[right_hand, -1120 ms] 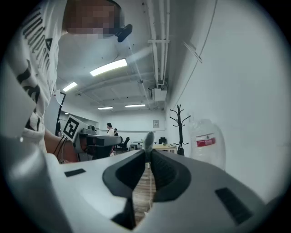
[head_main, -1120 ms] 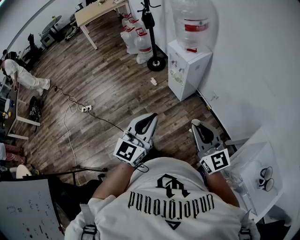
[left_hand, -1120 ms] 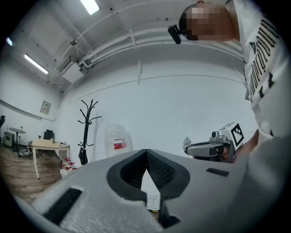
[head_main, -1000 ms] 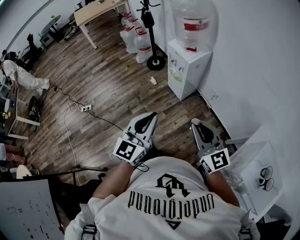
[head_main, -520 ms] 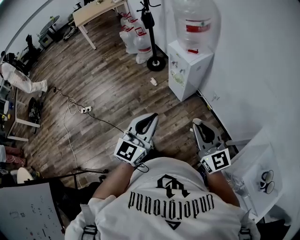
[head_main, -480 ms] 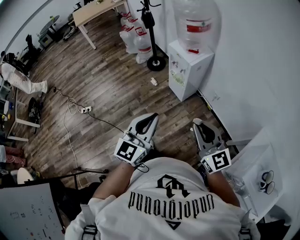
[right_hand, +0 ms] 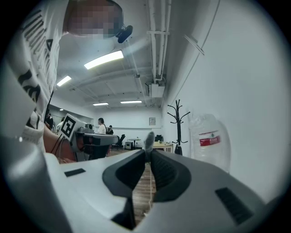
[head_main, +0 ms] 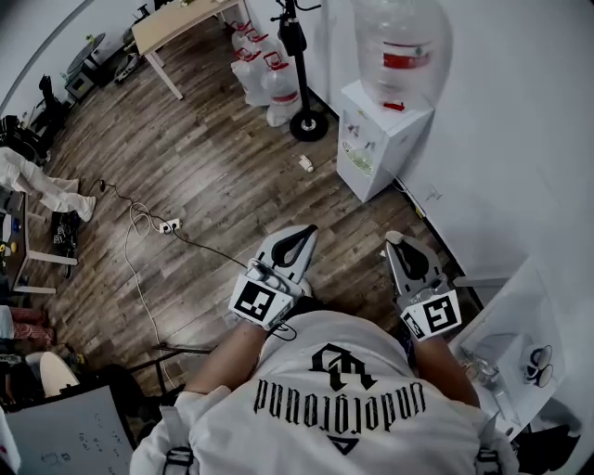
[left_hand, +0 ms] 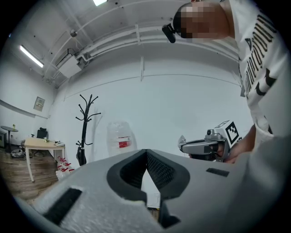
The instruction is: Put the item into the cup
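Observation:
Both grippers are held level over the wooden floor, side by side in front of my chest. My left gripper [head_main: 304,231] [left_hand: 146,151] is shut, its pads meeting with nothing between them. My right gripper [head_main: 393,239] [right_hand: 148,153] is shut on a small pale item [right_hand: 148,139] that sticks up from its tips; the same scrap shows at its nose in the left gripper view [left_hand: 182,140]. On the white table [head_main: 520,311] by my right elbow stands a clear vessel [head_main: 480,371]; whether it is the cup I cannot tell.
A water dispenser [head_main: 385,139] with its big bottle stands against the wall ahead. A coat stand [head_main: 295,56] and spare water bottles [head_main: 260,74] are beyond it. A cable with a power strip [head_main: 167,225] crosses the floor at left. A desk [head_main: 181,23] stands far back.
Both grippers have travelled together across the floor with my body. The white table has slid toward the lower right edge of the head view. Neither gripper's jaws have changed.

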### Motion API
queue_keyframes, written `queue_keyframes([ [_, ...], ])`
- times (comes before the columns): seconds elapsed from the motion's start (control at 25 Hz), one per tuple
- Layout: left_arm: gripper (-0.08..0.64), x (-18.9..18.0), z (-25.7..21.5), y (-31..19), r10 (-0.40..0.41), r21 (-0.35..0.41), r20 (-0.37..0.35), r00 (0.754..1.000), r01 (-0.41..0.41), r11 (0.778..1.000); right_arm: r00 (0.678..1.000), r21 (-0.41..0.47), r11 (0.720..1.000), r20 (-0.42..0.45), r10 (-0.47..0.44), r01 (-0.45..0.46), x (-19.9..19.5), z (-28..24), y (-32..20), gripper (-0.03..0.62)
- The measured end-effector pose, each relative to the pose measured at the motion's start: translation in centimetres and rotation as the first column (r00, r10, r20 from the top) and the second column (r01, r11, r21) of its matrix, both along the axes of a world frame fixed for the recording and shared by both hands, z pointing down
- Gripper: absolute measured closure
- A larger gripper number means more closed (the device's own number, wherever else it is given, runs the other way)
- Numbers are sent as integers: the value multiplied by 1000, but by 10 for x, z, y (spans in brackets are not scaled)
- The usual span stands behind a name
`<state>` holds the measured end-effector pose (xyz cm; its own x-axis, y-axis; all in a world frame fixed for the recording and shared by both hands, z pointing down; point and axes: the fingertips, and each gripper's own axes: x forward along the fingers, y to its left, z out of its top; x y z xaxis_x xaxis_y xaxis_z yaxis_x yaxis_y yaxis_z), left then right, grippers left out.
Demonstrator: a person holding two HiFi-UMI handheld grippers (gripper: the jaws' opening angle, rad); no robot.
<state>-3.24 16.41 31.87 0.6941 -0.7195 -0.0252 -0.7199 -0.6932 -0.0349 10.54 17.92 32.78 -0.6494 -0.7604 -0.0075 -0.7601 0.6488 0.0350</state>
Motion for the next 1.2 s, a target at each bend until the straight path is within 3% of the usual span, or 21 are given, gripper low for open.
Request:
queue_keyframes([
  [0.2,558,-27,4,-36,55,-75,-31,998,-57,996,999,-32,999,-32,39,-40,-33,9,-38,546],
  [0.48,558,-68,5,-78,115,-105,-42,992,-119,987,994,-64,992,-22,106,-107,-72,12,-81,546],
  [0.68,558,-88,8,-103,122,-48,-1,993,-121,991,994,-87,990,-14,109,-110,-90,19,-101,546],
  [0.96,558,-90,21,-143,86,-71,-5,996,-86,994,996,-100,991,-20,87,-88,-86,30,-137,546],
  [1.2,558,-63,22,-182,66,-82,15,998,-65,994,998,-102,993,-24,55,-57,-64,36,-177,546],
])
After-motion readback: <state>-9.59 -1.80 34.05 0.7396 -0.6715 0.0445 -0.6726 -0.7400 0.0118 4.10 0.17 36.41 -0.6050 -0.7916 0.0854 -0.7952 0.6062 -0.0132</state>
